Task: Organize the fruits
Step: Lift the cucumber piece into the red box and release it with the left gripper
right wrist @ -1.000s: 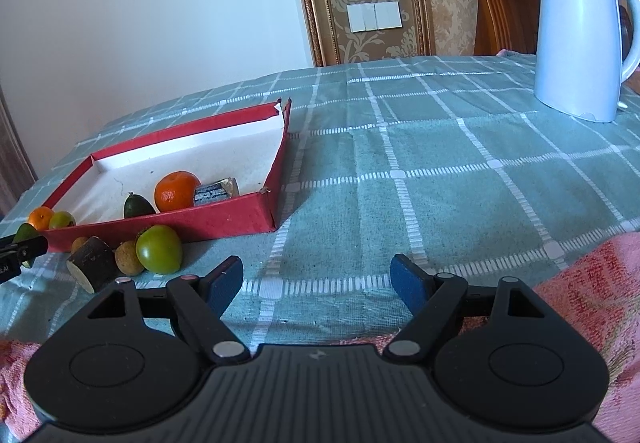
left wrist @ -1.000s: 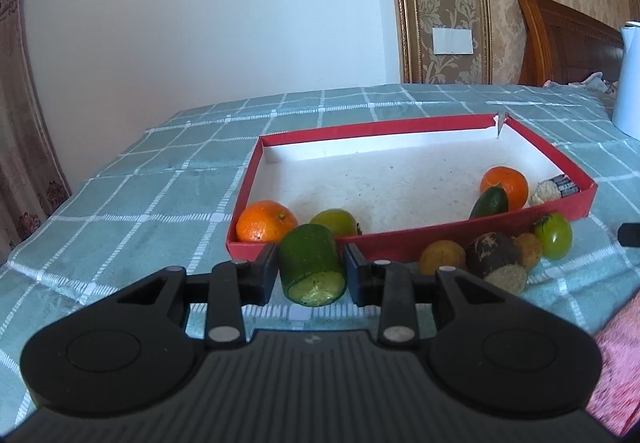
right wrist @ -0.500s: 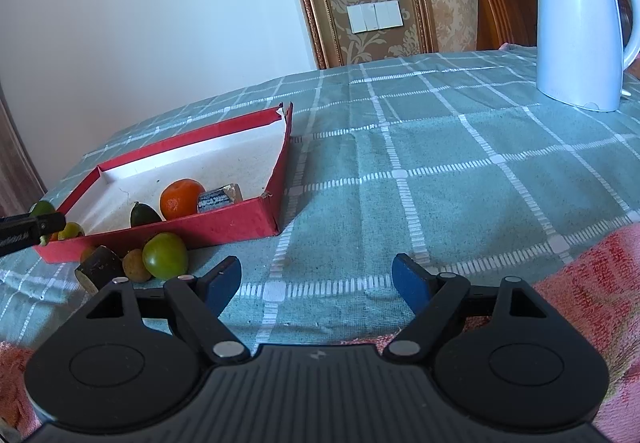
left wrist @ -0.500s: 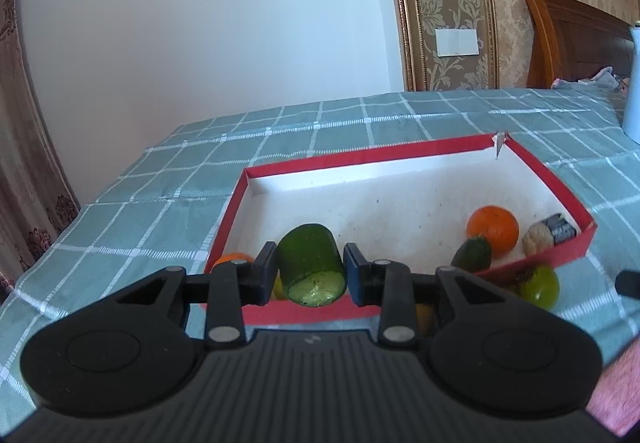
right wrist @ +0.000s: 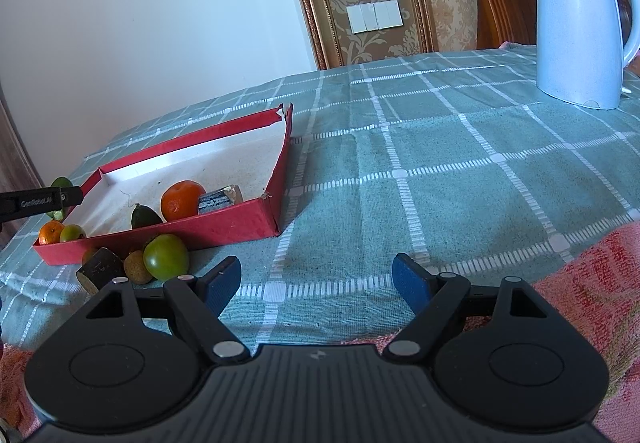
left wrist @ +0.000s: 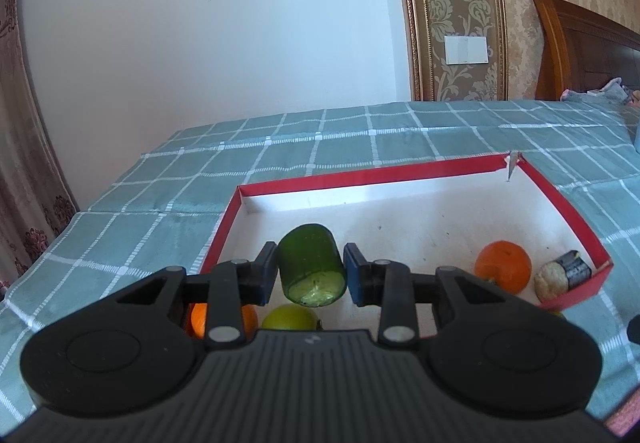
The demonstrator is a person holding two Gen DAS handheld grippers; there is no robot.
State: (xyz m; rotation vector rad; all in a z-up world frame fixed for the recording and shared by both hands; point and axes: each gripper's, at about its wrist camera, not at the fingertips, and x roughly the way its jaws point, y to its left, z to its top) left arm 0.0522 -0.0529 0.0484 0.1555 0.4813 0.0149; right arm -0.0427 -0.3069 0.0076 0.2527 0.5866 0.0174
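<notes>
Left gripper (left wrist: 311, 274) had advanced from the table edge to above the red tray (left wrist: 560, 203) | fingers clamped the cucumber piece (left wrist: 311, 266) over its near-left corner | right gripper (right wrist: 316, 283) hovered spread, empty.

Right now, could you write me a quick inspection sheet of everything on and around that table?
Surface: checked teal tablecloth.
Job's things: red tray holds two oranges, a yellowish-green fruit, a small dark green one; green tomato and brown pieces lie outside it.
Clutter: white kettle; wrapped item in the tray corner.
Grippers: left gripper clamps a cucumber piece above the tray; right gripper open, holding nothing.
Cables: nothing seen.
Surroundings: wall switch, wooden headboard.
</notes>
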